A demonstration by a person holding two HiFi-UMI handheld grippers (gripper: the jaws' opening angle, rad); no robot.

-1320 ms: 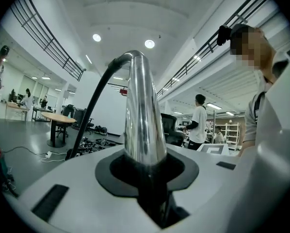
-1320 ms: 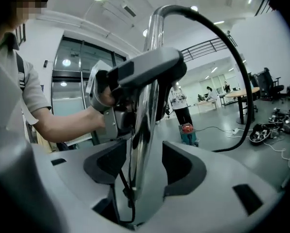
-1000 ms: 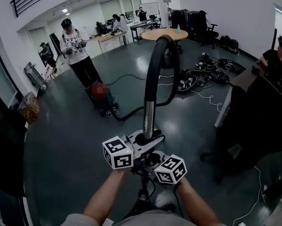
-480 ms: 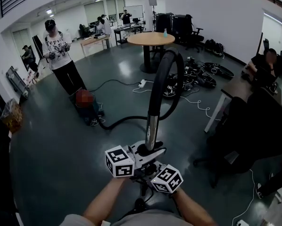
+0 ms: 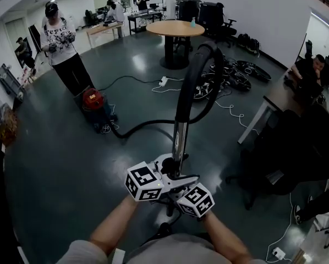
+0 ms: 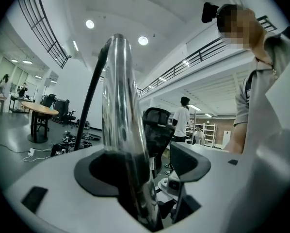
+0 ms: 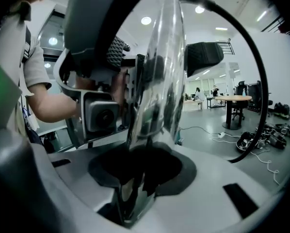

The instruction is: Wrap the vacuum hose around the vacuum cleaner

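Your right gripper [image 7: 140, 178] is clamping the chrome metal tube [image 5: 179, 142]; your left gripper [image 6: 146, 181] is just opening its jaws around it. Be holding it upright, one-handed, while nearing the red vacuum cleaner [image 5: 93, 100].

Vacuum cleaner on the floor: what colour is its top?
Vacuum cleaner: red top, clearest in the head view.

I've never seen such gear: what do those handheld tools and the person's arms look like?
The left gripper and right gripper are white with black pads inside the jaws; each bears a cube of black-and-white square markers. Sleeves are short, grey. Left jaws have just been opening, right closing, a metal tube between both.
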